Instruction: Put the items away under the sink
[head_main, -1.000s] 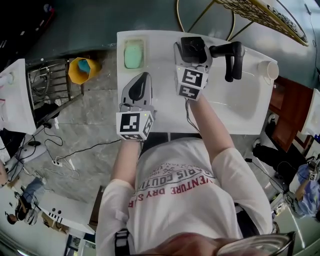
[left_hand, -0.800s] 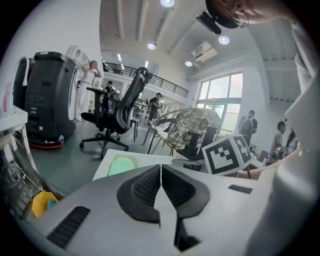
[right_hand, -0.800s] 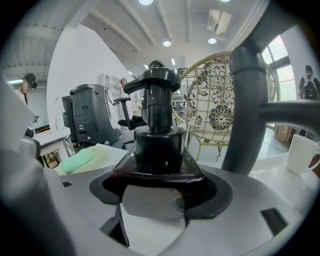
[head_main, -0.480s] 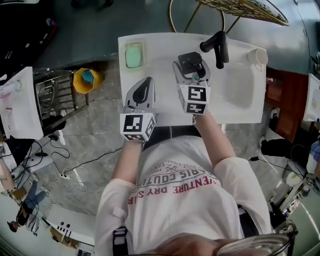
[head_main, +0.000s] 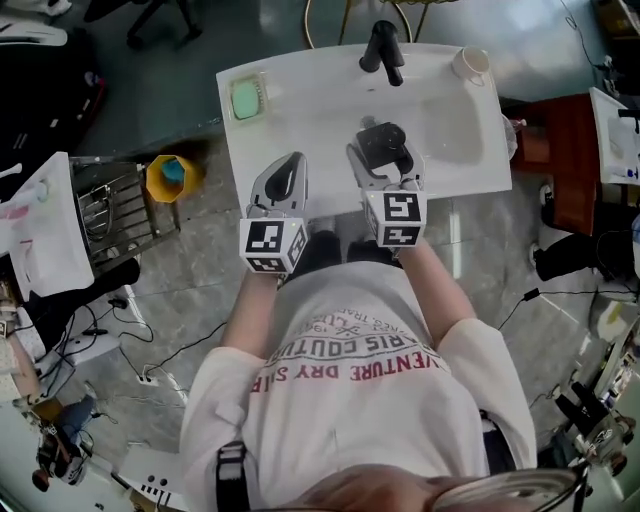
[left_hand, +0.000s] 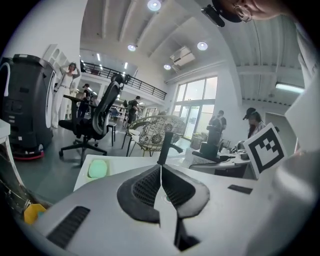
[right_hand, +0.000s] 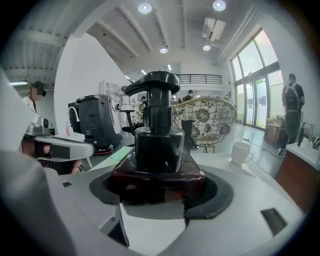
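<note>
Now | R tongs (right_hand: 160, 196) clamp pump bottle (right_hand: 159, 145), base hidden | L tongs (left_hand: 161, 170) closed

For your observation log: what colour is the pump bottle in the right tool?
The pump bottle is black; the right gripper view shows it best.

Your right hand-held gripper (right_hand: 157, 189) hides the dark bottle's (right_hand: 156, 135) base. In the head view, the bench (head_main: 300, 110) top covers whatever lies beneath it, and the picture's bottom edge cuts off your glasses (head_main: 510, 490).
</note>
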